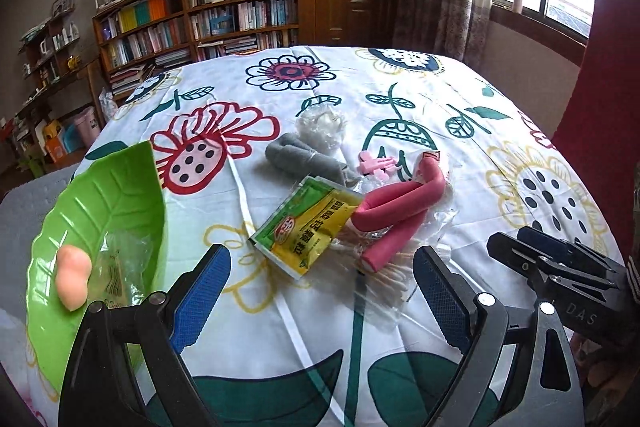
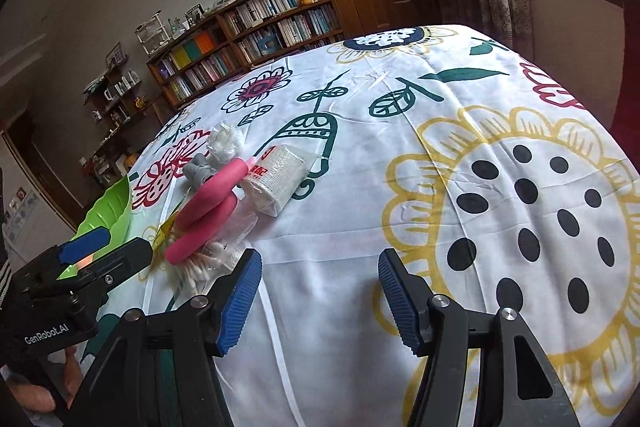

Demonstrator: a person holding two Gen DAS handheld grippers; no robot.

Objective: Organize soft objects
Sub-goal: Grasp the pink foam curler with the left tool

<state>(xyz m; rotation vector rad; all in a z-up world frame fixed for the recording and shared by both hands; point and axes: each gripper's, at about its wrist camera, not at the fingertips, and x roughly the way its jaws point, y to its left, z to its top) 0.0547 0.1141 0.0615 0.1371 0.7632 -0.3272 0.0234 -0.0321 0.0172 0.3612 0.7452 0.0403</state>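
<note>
The desk point(image 1: 400, 327) has a white cloth with big flowers on it. The left claw point(image 1: 320, 291) hangs just above the cloth, and it is wide apart with nothing in it. The right claw point(image 2: 320, 291) is also spread apart and holds nothing; it hangs over a bare part of the cloth with a yellow flower.

A green leaf tray point(image 1: 108, 195) lies at the left edge of the desk. In it sit a small peach toy point(image 1: 72, 277) and a clear bag point(image 1: 120, 271).

The soft things lie in a heap in the middle of the desk, ahead of the left claw. A yellow packet point(image 1: 308, 223) lies flat, touching the pink foam rollers point(image 1: 394, 211). The rollers rest on a clear bag of cotton swabs point(image 2: 204, 267). Behind them is a grey roll point(image 1: 304, 161) and a pink clip point(image 1: 378, 163). Farther back is a crumpled clear bag point(image 1: 322, 127), maybe with something white inside. A white bandage roll point(image 2: 276, 183) lies just beside the rollers on the right.
</note>
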